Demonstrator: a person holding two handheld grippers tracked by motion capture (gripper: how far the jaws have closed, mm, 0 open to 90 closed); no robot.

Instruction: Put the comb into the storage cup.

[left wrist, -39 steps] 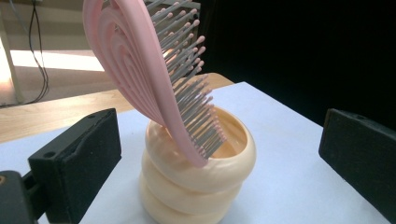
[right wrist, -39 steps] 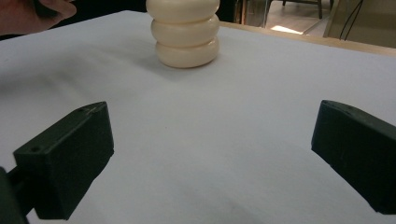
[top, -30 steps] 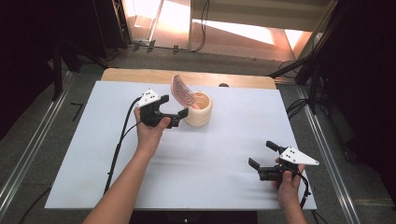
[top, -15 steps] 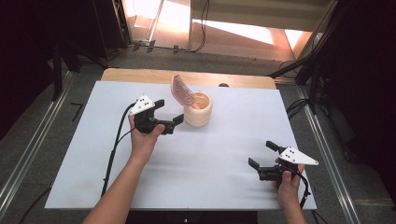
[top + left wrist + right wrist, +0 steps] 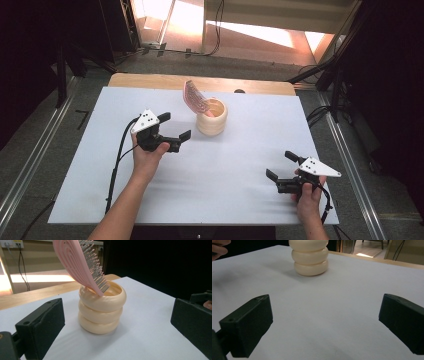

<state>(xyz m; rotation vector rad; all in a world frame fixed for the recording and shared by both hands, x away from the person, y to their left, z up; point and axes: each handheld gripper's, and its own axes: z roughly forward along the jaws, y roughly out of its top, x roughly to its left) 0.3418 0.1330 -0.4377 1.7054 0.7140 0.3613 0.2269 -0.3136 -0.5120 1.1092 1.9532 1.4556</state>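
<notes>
A cream ribbed holder stands on the white table top. A pink hairbrush leans in it, handle down, bristles up. My left gripper is open to the left of the holder, a short way off, with nothing between its jaws. My right gripper is open near the front right of the table, far from the holder, also holding nothing.
A wooden strip runs along the table's far edge. Cables trail from both grippers, the left one's cable crossing the table's left part. Metal rails flank the table on the floor.
My left gripper has drawn back from the holder, toward the left and front. The brush stays in the holder. My right gripper has not moved.
</notes>
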